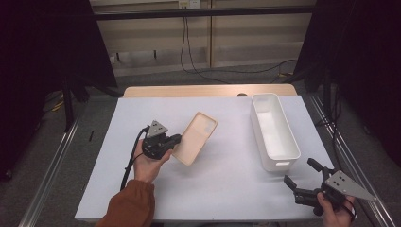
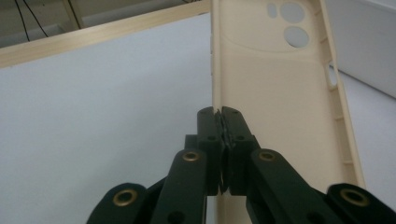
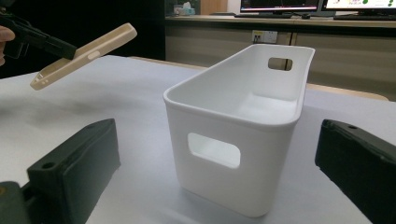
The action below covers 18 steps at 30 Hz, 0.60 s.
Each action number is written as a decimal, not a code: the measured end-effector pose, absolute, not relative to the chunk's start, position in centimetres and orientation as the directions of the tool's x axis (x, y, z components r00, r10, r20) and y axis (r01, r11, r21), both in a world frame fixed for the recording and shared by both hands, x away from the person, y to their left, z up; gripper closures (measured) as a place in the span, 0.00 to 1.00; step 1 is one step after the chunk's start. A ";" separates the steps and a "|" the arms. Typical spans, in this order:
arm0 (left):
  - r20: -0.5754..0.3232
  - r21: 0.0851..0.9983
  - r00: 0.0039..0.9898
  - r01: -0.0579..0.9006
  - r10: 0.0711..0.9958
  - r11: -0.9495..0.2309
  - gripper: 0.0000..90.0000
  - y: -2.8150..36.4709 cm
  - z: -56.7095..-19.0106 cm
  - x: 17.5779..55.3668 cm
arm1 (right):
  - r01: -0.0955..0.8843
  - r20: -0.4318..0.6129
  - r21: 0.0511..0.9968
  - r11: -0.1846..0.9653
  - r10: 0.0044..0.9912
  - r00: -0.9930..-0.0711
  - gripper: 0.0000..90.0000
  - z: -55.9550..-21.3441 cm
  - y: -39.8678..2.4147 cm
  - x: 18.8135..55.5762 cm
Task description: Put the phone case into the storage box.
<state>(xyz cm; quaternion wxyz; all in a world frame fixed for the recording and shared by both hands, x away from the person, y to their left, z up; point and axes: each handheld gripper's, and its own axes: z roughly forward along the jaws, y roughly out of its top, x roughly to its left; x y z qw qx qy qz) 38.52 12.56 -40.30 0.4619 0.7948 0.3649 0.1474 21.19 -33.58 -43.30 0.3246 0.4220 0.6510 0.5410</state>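
Observation:
A beige phone case (image 1: 195,137) hangs above the white table cover, tilted, with my left gripper (image 1: 176,140) shut on its long side edge. In the left gripper view the two jaws pinch the thin wall of the case (image 2: 275,98), and the camera cut-outs show at its far end. The right gripper view shows the case (image 3: 84,55) lifted clear of the table at the upper left. My right gripper (image 1: 297,174) stands open near the table's front right corner, nothing between its fingers (image 3: 74,163). It points at the white bin (image 3: 243,126).
A long white plastic bin (image 1: 273,130) with handle cut-outs stands empty on the right half of the white table cover (image 1: 156,184). A wooden table edge (image 1: 208,91) runs along the back. Cables hang on the wall behind.

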 end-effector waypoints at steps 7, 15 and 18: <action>-0.089 0.864 0.691 0.411 0.718 -0.289 0.97 12.5 -40.0 37.8 | 0.199 0.038 0.979 0.053 0.903 -0.429 0.00 -43.3 -33.6 21.2; -0.117 0.879 0.695 0.405 0.709 -0.251 0.97 12.1 -39.9 37.2 | 0.190 0.033 0.980 0.057 0.899 -0.437 0.00 -43.0 -33.2 21.4; -0.117 0.885 0.702 0.395 0.703 -0.247 0.97 11.9 -39.7 36.9 | 0.194 0.028 0.979 0.065 0.897 -0.442 0.00 -42.8 -33.1 21.6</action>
